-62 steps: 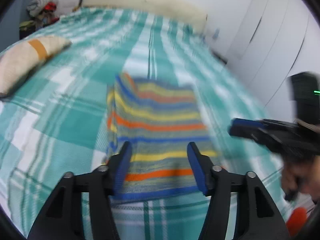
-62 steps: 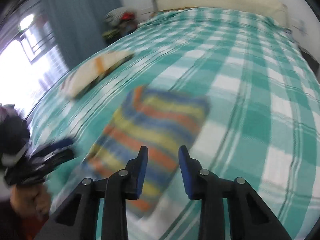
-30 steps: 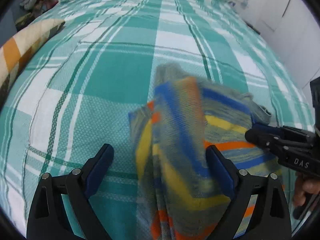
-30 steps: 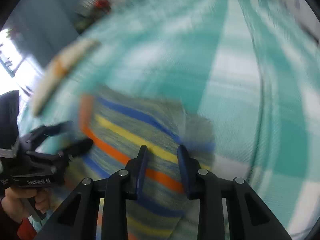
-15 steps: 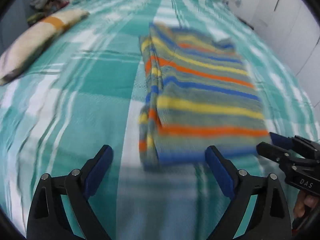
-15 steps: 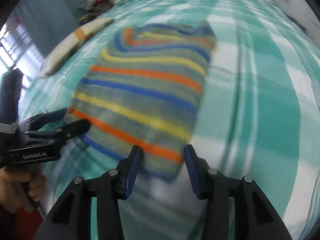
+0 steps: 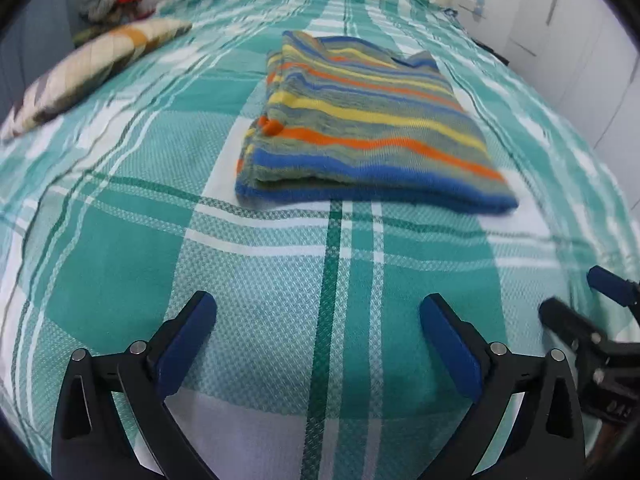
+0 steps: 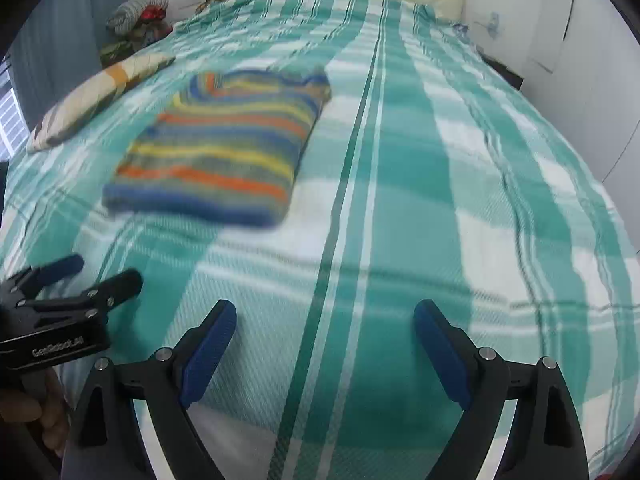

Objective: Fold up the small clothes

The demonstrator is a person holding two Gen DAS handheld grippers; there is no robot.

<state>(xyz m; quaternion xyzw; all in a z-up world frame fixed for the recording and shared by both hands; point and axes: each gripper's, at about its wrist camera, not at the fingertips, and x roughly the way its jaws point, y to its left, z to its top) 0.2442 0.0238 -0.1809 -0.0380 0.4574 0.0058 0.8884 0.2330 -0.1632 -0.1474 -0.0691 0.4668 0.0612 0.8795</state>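
A striped knit garment [image 7: 360, 120], in blue, orange, yellow and grey bands, lies folded into a rectangle on the green-and-white checked bed [image 7: 280, 280]. In the right wrist view the same garment [image 8: 224, 148] sits up and to the left. My left gripper [image 7: 318, 312] hovers over bare bedspread well short of the garment, its jaws still opening with nothing between them. My right gripper [image 8: 324, 316] is likewise back from the garment, its jaws opening wide and empty. Each gripper shows at the edge of the other's view.
A beige pillow with an orange band [image 7: 92, 64] lies at the left of the bed. A heap of clothes [image 8: 136, 16] sits at the far left corner. White cupboard doors [image 7: 580, 40] stand along the right side. A hand [image 8: 28, 412] holds the left gripper.
Both grippers have let go of the garment and pulled back toward the near edge. The right jaws have spread from narrow to wide. The garment now lies folded and flat.
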